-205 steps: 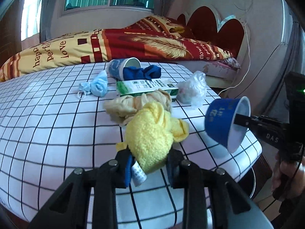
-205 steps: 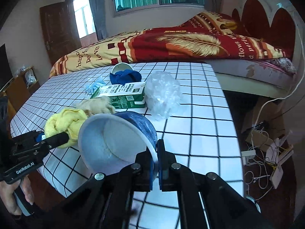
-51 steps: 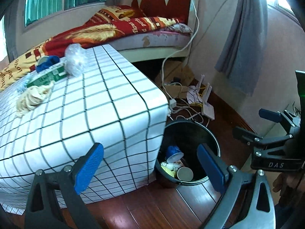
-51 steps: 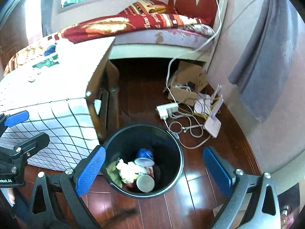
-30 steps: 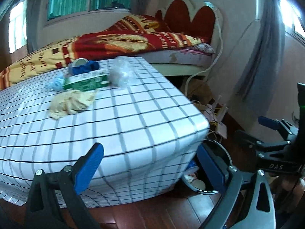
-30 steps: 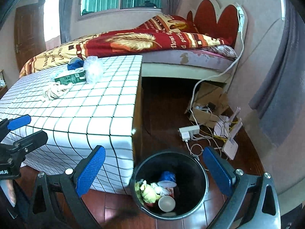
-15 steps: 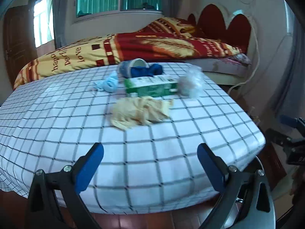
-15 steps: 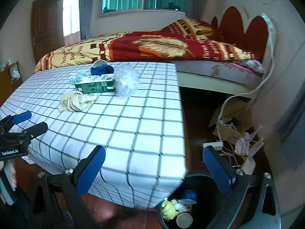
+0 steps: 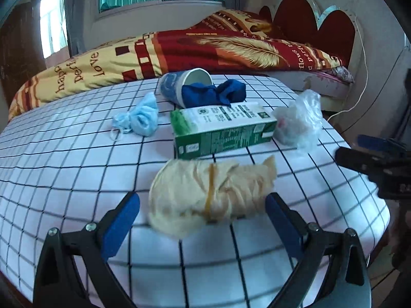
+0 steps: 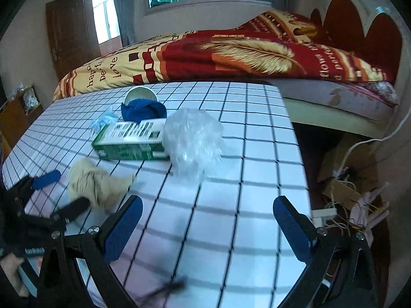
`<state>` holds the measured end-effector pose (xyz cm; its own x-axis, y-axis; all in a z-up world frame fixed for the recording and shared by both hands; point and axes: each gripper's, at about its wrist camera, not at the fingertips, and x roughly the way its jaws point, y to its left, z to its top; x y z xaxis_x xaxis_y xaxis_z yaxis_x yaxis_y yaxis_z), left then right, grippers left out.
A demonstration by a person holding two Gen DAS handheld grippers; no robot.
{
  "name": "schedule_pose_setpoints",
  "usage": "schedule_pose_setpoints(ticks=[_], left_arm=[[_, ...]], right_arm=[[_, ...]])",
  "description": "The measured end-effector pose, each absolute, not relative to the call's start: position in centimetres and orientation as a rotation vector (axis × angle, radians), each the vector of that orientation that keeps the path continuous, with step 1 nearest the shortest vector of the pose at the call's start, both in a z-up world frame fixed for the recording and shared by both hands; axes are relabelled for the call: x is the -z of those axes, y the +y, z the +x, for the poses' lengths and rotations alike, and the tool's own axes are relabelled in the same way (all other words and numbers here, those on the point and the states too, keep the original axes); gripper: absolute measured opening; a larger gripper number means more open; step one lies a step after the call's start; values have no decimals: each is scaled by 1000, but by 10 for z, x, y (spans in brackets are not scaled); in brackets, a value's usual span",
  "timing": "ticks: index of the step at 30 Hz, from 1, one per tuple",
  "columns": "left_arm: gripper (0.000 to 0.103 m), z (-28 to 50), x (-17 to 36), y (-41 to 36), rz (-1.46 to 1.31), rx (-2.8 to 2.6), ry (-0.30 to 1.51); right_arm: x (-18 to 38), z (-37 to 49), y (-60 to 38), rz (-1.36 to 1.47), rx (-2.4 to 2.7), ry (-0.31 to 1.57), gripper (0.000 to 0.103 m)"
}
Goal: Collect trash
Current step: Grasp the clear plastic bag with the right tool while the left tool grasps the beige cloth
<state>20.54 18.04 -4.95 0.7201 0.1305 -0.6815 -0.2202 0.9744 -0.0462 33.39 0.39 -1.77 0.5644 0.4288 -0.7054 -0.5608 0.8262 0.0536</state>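
On the checked tablecloth (image 9: 64, 179) lies a beige crumpled wad (image 9: 210, 192) bound by a rubber band. My left gripper (image 9: 201, 220) is open, one blue pad on each side of the wad. Behind the wad lie a green carton (image 9: 221, 128), a clear plastic bag (image 9: 298, 123), a blue cloth (image 9: 213, 93) stuffed in a tipped paper cup (image 9: 177, 82), and a light blue mask (image 9: 138, 120). My right gripper (image 10: 208, 228) is open over the table's near corner, empty, facing the plastic bag (image 10: 192, 138) and the carton (image 10: 128, 138). The left gripper (image 10: 61, 192) shows beside the wad (image 10: 95, 182).
A bed with a red and yellow blanket (image 10: 231, 51) and a red headboard (image 10: 359, 30) stands behind the table. On the floor to the right lie a cardboard box (image 10: 341, 184) and a tangle of cables (image 10: 359, 205). A person's hand (image 10: 10, 269) holds the left gripper's handle.
Both grippers let their loads go into the black bin on the floor, then swung back up to the table. The left one has closed in on the beige wad.
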Motion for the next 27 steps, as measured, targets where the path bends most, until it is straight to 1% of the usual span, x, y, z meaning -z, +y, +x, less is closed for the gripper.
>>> schedule_pose_setpoints(ticks=[2,4,7,8,9,10,11,13,14,15,17,18,24,27], left_arm=[[99,213,50,182,-134,-190,746],[99,220,51,182,-131,-181,758],[98,227,55,181,-130,-167,778],[96,227,55,181,-134,-159,775],[91,229,54,181,-137,-150,774],[88,230,54,180,-142,-135,780],[81,232,54,179,-146,-120,784],[74,233,54,178,-143,-100,783],[66,233,53,178,-150,-82,779],[55,231,52,179,-162,-69,768],[44,228,50,181,-167,-64,754],[41,226,48,181,-167,-60,748],[35,210,39,179,-172,-36,705],[34,200,33,174,-174,-21,684]], right_arm=[[21,348,16,-189,-598,789,99],[24,362,28,-195,-615,800,90],[29,378,42,-197,-628,820,81],[30,381,44,-198,-631,825,79],[33,384,48,-201,-635,833,70],[35,386,51,-203,-640,843,57],[38,387,53,-204,-644,852,52],[40,384,53,-201,-659,851,44],[40,381,53,-210,-663,843,43],[39,377,53,-220,-666,835,42],[37,370,48,-229,-667,821,41],[35,366,44,-231,-661,809,41],[18,339,13,-210,-649,766,41],[8,325,-3,-200,-643,744,41]])
